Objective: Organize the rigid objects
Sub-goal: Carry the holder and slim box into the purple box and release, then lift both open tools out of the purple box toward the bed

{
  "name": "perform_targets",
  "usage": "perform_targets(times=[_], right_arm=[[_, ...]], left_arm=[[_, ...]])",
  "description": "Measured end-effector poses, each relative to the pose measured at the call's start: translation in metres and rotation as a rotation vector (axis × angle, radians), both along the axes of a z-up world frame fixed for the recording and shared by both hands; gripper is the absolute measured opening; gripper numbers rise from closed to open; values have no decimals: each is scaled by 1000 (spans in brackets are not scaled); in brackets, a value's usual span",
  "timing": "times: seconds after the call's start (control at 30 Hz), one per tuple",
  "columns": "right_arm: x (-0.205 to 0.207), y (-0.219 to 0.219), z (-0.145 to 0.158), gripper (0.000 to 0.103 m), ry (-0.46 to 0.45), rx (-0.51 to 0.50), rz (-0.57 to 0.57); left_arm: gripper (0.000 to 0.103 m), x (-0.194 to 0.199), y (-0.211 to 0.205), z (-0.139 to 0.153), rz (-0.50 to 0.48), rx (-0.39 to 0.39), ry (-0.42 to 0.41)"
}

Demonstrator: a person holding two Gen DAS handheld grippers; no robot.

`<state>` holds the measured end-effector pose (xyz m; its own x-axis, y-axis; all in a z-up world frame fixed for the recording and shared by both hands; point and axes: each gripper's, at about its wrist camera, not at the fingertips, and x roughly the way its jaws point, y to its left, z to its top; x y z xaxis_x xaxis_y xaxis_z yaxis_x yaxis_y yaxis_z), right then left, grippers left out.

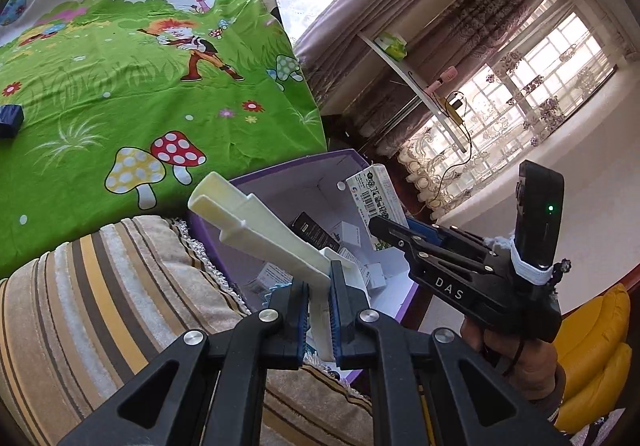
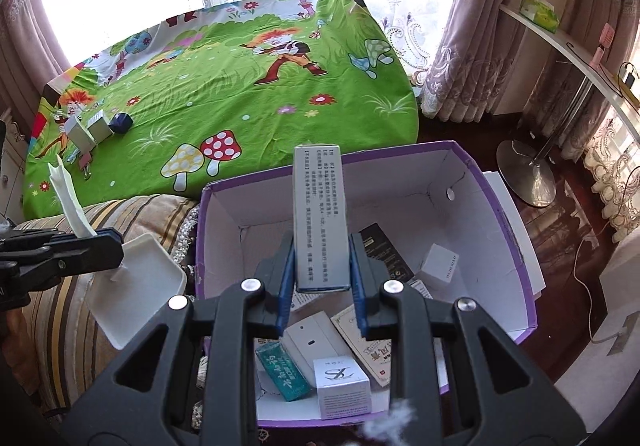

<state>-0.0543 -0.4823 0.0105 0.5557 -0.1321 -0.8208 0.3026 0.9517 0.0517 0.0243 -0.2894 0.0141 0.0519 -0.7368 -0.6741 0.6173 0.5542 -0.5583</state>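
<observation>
1. Carton, tall and grey, clamped in right gripper above purple box.
2. Left gripper pinches cream plastic piece beside the box, over a striped cushion.

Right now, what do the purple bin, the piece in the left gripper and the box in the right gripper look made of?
Purple bin: cardboard, probably; matte white inside, creased walls. White scoop-like piece in the left gripper: looks like moulded plastic, smooth and slightly glossy. Tall box in the right gripper: printed paperboard with sharp folded edges.
</observation>
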Motion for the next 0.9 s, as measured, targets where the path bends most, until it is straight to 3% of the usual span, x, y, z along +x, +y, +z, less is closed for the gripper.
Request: perform_targets(times=[0.23, 0.3, 0.37, 0.4, 0.6, 0.9], right_arm=[[-10, -10, 0, 29, 2, -6, -34], [-11, -12, 0, 29, 2, 0, -37], [-11, -13, 0, 30, 4, 4, -40], [-11, -13, 0, 32, 2, 7, -42], [-12, -15, 3, 49, -12, 16, -53], [-11, -12, 6, 58, -17, 21, -44]], left_arm=[[13, -10, -9, 1, -42, 14, -10], [27, -11, -11, 1, -48, 22, -11], [48, -11, -11, 1, -42, 19, -14], [50, -10, -9, 2, -38, 14, -16], [52, -7, -6, 1, -21, 4, -4], [52, 8, 14, 5, 49, -12, -6]])
